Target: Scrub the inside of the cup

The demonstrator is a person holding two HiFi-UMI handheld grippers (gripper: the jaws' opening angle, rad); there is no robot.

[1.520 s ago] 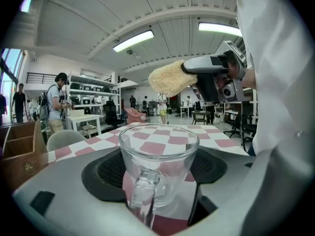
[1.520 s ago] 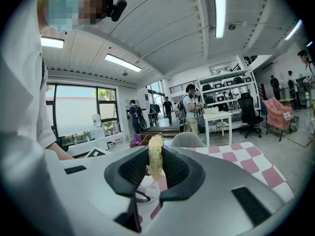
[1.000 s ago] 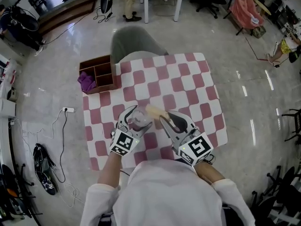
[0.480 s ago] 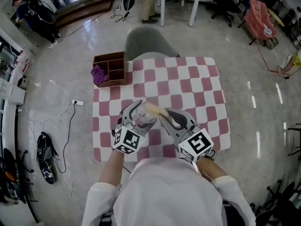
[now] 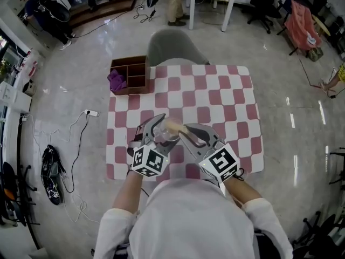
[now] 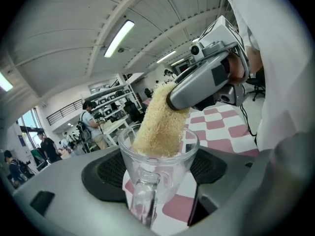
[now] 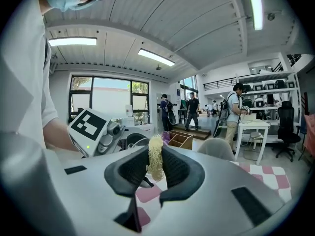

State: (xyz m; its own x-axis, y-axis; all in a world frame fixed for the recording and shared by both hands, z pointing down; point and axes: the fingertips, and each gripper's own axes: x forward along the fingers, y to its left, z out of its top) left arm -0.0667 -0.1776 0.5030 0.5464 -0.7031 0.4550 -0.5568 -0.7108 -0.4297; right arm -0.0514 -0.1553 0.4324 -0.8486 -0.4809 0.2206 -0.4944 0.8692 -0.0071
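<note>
Clear glass cup [image 6: 170,154], mouth up, pinched in left hand-held gripper [image 6: 158,183]; long yellow fibrous sponge [image 6: 160,122] slanting into it, clamped in right hand-held gripper [image 7: 156,173].

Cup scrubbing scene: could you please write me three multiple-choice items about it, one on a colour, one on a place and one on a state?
1. What colours are the squares of the tablecloth?
A. blue and white
B. pink and white
C. green and yellow

2. Where is the end of the sponge relative to the cup?
A. down inside it
B. beside it, apart
C. under it

3. How is the right claw?
A. open and empty
B. shut on the cup
C. shut on the sponge

Answers:
1 B: the head view shows pink and white checks.
2 A: the left gripper view shows the sponge passing the rim into the glass.
3 C: the right gripper view shows the sponge pinched between both pads.
</note>
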